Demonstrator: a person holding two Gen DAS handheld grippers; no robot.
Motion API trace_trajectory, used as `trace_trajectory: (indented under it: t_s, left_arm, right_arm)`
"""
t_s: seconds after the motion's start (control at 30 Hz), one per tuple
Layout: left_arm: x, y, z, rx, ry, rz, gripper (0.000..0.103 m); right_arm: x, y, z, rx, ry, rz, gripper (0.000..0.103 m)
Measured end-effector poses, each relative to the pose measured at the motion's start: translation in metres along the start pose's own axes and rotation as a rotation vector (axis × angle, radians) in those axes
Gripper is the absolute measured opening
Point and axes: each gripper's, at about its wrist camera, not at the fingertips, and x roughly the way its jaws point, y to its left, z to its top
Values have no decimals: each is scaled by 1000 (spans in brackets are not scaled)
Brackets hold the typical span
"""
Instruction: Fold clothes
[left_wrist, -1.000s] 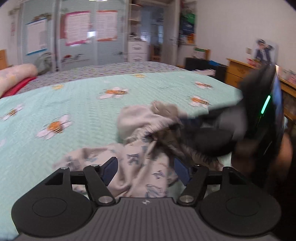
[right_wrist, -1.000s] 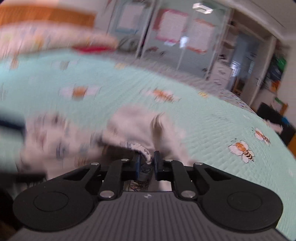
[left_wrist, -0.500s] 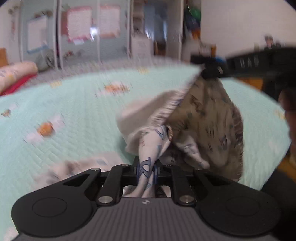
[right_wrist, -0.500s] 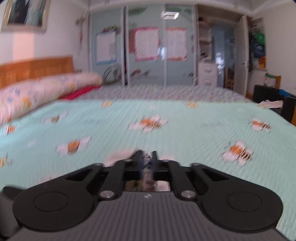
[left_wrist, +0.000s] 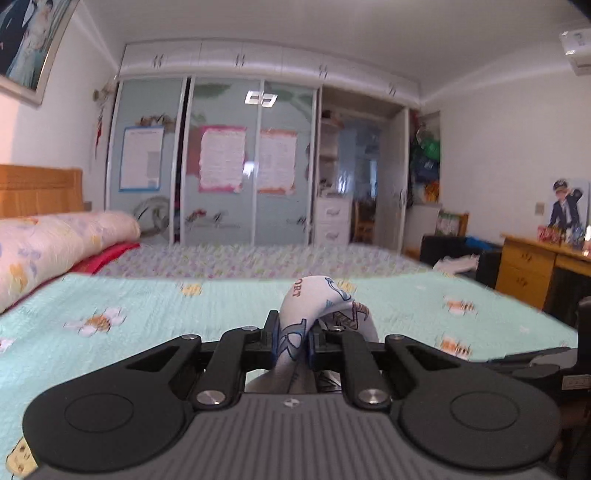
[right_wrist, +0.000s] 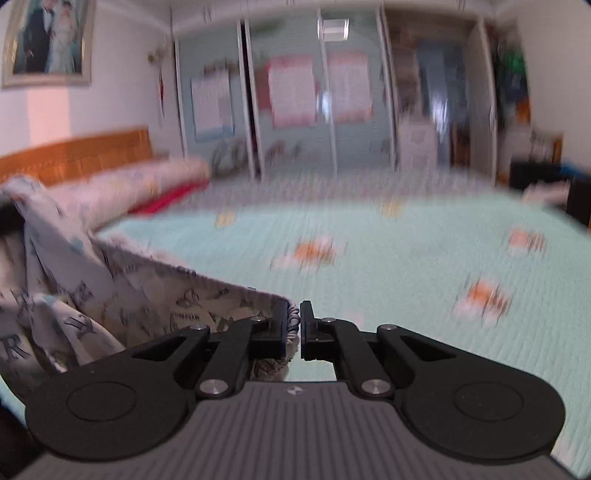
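Left wrist view: left gripper (left_wrist: 291, 341) clenched on a bunched fold of the garment (left_wrist: 314, 301), pale cloth printed with blue and dark letters, rising in a hump above the fingertips and curling over to the right

Left jaws: closing within the last second, now drawn in tight against the cloth pinched between the blue pads

Right wrist view: right gripper (right_wrist: 294, 328) clamped on a gathered, ribbed-looking edge of the same garment (right_wrist: 110, 291) — only a thin strip of fabric between the nearly touching fingers

Right jaws: closing within the last second as well, cloth between them

Garment position: held up off the bedspread (left_wrist: 129, 302) by both grippers; in the right wrist view, stretched from the fingertips away to the left edge, sagging in loose folds, inner side showing lettering

Bedspread: mint green, quilted, with bee-and-flower motifs, spread flat under the grippers

Pillow roll (left_wrist: 55, 240): pale floral, lying along the left side of the bed against a wooden headboard (left_wrist: 37, 192)

Wardrobe (left_wrist: 221, 166): sliding glass doors with paper sheets stuck on, across the far wall

Dresser (left_wrist: 535, 266): wooden, at the right beyond the bed — small items on top too blurred to name

Sharpness: right wrist view heavily smeared
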Motion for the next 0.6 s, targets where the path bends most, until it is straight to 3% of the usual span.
trace_trajectory:
  t_s: [0.13,0.2,0.27,0.4,0.5,0.6]
  left_arm:
    - [1,-5,-17,-2,62,-6,15]
    - [-2,-1,-17,-5,59,-22,15]
    - [-4,-2,-13,18,42,-34,15]
    - [-8,-7,-1,39,13,-53,15]
    - [-9,-11,3,53,9,-52,15]
    - [-9,-5,4,44,14,-32,15]
  right_arm:
    - [2,30,-22,-76,41,51,11]
    - [3,43,-26,-116,42,80,45]
    - [2,55,-28,-168,19,103,53]
    - [22,72,-30,-240,56,144,54]
    - [36,75,-30,-198,105,162,53]
    - [12,73,-23,-130,48,216,53]
